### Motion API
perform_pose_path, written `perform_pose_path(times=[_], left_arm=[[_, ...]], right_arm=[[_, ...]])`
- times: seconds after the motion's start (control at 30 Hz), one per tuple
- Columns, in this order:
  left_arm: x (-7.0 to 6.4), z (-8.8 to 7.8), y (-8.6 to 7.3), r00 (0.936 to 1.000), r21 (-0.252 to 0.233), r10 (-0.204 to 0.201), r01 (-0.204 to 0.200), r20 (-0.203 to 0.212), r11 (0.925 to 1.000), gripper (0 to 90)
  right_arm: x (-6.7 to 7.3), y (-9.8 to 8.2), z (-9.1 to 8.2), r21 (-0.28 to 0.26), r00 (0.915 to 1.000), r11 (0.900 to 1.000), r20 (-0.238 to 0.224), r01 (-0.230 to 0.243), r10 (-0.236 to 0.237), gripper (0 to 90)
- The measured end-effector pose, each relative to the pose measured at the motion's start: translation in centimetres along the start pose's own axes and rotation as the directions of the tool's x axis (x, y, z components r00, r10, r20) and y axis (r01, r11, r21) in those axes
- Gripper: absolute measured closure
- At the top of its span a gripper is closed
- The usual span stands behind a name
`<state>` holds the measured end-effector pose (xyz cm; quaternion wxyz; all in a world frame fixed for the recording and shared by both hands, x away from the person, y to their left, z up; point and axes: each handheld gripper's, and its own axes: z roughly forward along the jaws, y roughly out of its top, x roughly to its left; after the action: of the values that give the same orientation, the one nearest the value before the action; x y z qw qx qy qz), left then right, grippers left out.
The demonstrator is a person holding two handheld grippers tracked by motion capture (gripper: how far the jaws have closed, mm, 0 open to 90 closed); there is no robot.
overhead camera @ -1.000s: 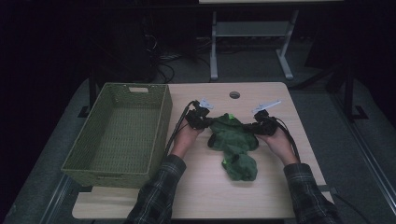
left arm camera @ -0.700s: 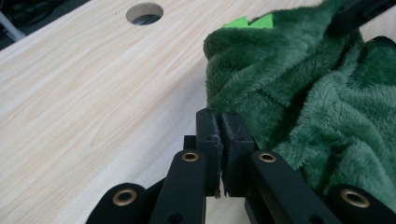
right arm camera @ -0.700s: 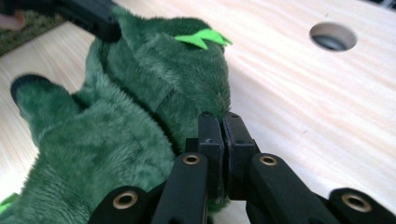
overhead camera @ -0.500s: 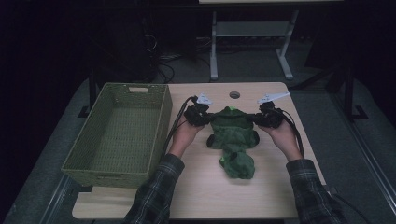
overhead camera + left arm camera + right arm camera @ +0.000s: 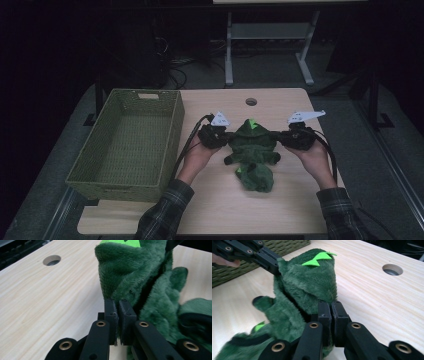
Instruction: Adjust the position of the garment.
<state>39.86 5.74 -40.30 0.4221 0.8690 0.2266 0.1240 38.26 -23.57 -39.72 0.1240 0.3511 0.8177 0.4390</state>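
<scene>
Green plush toy (image 5: 252, 150) stretched between left gripper (image 5: 117, 305) and right gripper (image 5: 330, 307), fingers clenched on edges.

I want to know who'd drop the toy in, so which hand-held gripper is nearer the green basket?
Left. The left hand-held gripper is just beside the basket; the right hand-held gripper is beyond the plush toy.

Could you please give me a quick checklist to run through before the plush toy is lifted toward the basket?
1. Left tongs shut on the green plush toy: ok.
2. Right tongs shut on the toy's other side: ok.
3. Toy fully off the table: not ok, its lower end rests there.
4. Basket interior free: ok.
5. Grip holds enough fabric: cannot tell.
</scene>
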Motion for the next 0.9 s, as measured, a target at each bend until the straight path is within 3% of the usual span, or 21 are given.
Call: perform_pose_path(times=[0.23,0.33,0.57,0.6,0.7,0.77,0.9], left_arm=[[-1.8,-1.1,-0.7,0.9994,-0.03,0.024,-0.024,0.025,0.9993,85.9],[-2.7,-1.4,-1.2,0.9983,-0.04,0.034,-0.032,0.047,0.9987,86.0],[-4.7,-2.3,-2.3,0.9944,-0.066,0.062,-0.057,0.086,0.9962,86.0],[-5.0,-2.5,-2.4,0.9936,-0.073,0.06,-0.053,0.096,0.9959,86.1],[-5.7,-2.9,-2.9,0.991,-0.083,0.068,-0.059,0.115,0.9948,86.1],[-6.2,-3.1,-3.4,0.9887,-0.083,0.083,-0.073,0.125,0.9939,86.1],[-7.1,-3.0,-4.4,0.9832,-0.076,0.078,-0.066,0.165,0.9949,86.2]], right_arm=[[1.7,-1.3,-1.6,-0.049,0.9992,0.998,-0.022,0.031,-0.032,87.0],[2.2,-1.9,-2.1,-0.043,0.9987,0.999,-0.048,0.016,-0.018,87.0],[3.8,-3.5,-3.2,-0.052,0.9971,0.998,-0.063,0.04,-0.044,86.4],[4.0,-3.7,-3.4,-0.032,0.9972,0.999,-0.066,0.032,-0.034,86.3],[4.7,-4.6,-4.0,-0.048,0.9969,0.998,-0.066,0.039,-0.042,86.3],[5.2,-5.1,-4.2,-0.023,0.9966,0.999,-0.069,0.043,-0.045,86.1],[6.0,-6.5,-4.6,-0.03,0.9959,0.999,-0.078,0.043,-0.045,85.6]])
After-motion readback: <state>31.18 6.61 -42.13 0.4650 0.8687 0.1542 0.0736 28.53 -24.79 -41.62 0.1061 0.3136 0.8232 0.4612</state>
